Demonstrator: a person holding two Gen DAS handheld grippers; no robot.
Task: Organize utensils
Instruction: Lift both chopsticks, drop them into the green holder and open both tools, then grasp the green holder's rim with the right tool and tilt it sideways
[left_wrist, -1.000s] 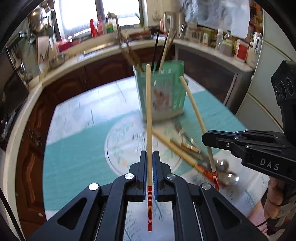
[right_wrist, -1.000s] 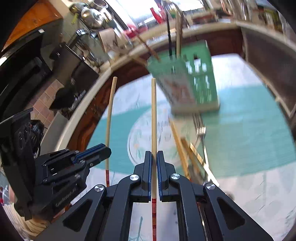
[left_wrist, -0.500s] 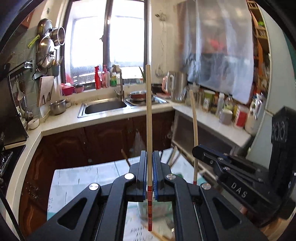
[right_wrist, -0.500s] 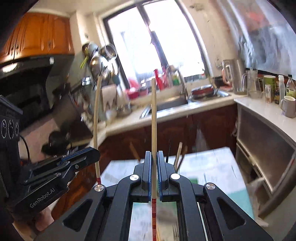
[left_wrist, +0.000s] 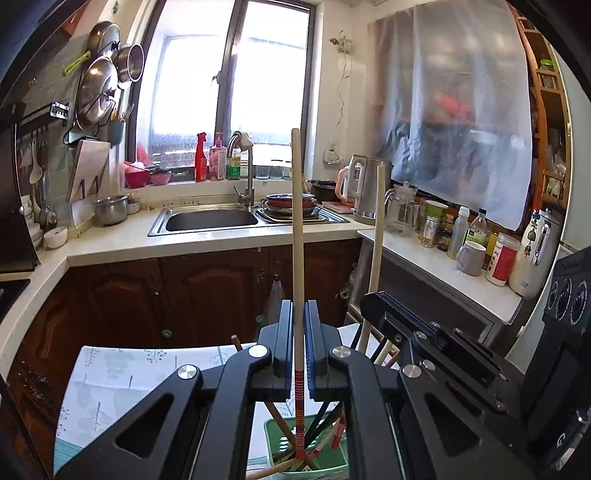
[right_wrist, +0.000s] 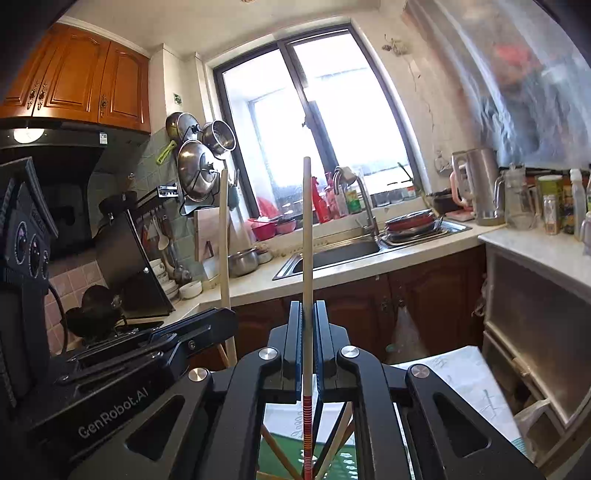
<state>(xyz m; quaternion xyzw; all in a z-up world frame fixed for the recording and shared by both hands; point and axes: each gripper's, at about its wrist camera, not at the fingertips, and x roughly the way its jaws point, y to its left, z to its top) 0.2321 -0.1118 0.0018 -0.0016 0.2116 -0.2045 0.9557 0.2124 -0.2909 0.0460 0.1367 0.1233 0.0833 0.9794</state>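
Observation:
My left gripper (left_wrist: 298, 306) is shut on a wooden chopstick (left_wrist: 297, 229) with a red-striped lower end, held upright, its lower end down in the green utensil holder (left_wrist: 275, 435). My right gripper (right_wrist: 307, 306) is shut on a matching chopstick (right_wrist: 307, 236), also upright, its striped end over the green holder (right_wrist: 280, 454). Each gripper shows in the other's view: the right one (left_wrist: 373, 299) just to the right, the left one (right_wrist: 221, 314) just to the left. Several chopsticks stand in the holder.
The holder stands on a table with a leaf-print cloth (left_wrist: 110, 376). Behind are dark wood cabinets (left_wrist: 184, 295), a counter with a sink (left_wrist: 210, 218) and stacked pans. A side counter (left_wrist: 443, 269) on the right carries bottles, a mug and a kettle.
Both grippers have tilted up from looking down at the table to facing the kitchen wall. The chopsticks now stand upright with their striped ends down at the green holder.

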